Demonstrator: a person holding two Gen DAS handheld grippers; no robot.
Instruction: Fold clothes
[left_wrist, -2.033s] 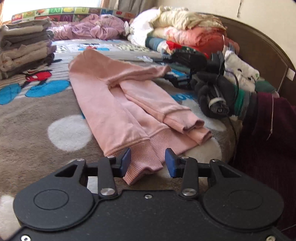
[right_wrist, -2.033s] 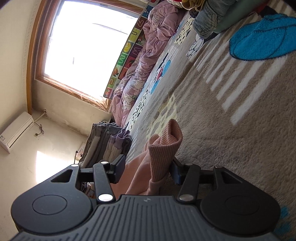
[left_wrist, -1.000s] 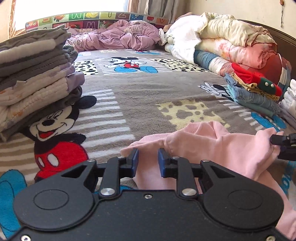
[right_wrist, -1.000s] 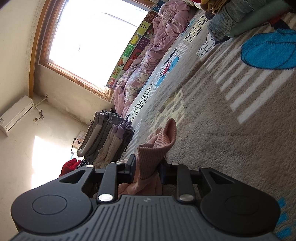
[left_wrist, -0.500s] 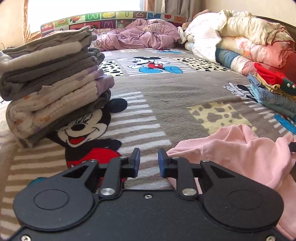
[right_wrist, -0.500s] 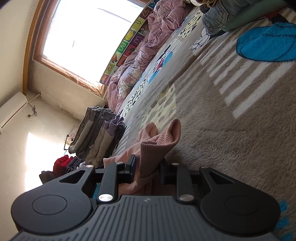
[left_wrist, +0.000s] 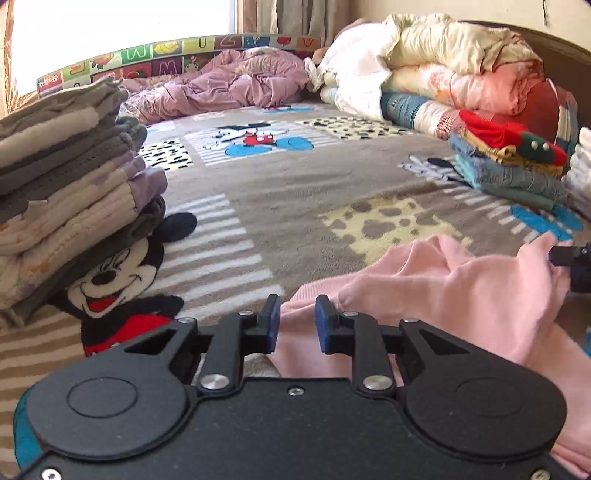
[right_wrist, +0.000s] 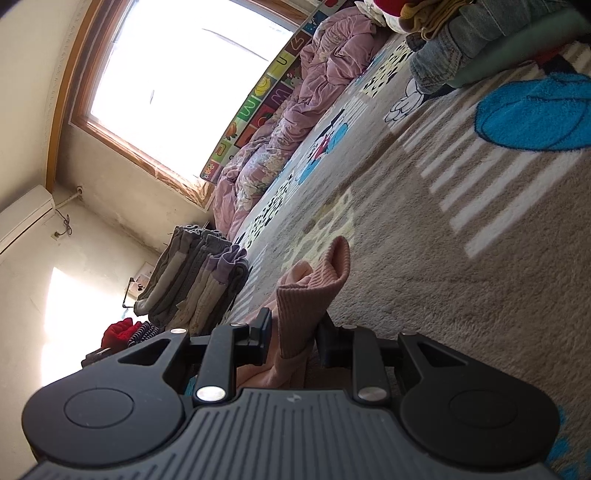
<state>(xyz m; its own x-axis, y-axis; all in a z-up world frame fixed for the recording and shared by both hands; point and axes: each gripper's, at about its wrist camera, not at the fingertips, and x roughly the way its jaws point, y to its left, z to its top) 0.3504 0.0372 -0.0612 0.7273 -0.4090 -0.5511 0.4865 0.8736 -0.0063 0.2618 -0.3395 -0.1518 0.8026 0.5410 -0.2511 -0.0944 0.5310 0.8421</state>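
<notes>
A pink sweatshirt (left_wrist: 461, 295) lies bunched on the cartoon blanket (left_wrist: 277, 184) at the lower right of the left wrist view. My left gripper (left_wrist: 295, 319) is shut on its ribbed edge, with pink cloth between the blue pads. My right gripper (right_wrist: 293, 332) is shut on the sweatshirt's ribbed hem (right_wrist: 310, 295), which stands up between its fingers. The right gripper's black tip shows at the far right of the left wrist view (left_wrist: 569, 258), at the sweatshirt's other corner.
A stack of folded grey and lilac clothes (left_wrist: 66, 184) stands at the left. Folded jeans and red clothes (left_wrist: 509, 158) lie at the right, with rolled quilts (left_wrist: 443, 74) behind. A crumpled purple duvet (left_wrist: 229, 85) lies along the far edge under the window (right_wrist: 177, 81).
My left gripper went from open at the sweatshirt's hem to shut on its edge, and swung away from the folded stack back over the pink cloth. My right gripper closed on the ribbed hem and holds it.
</notes>
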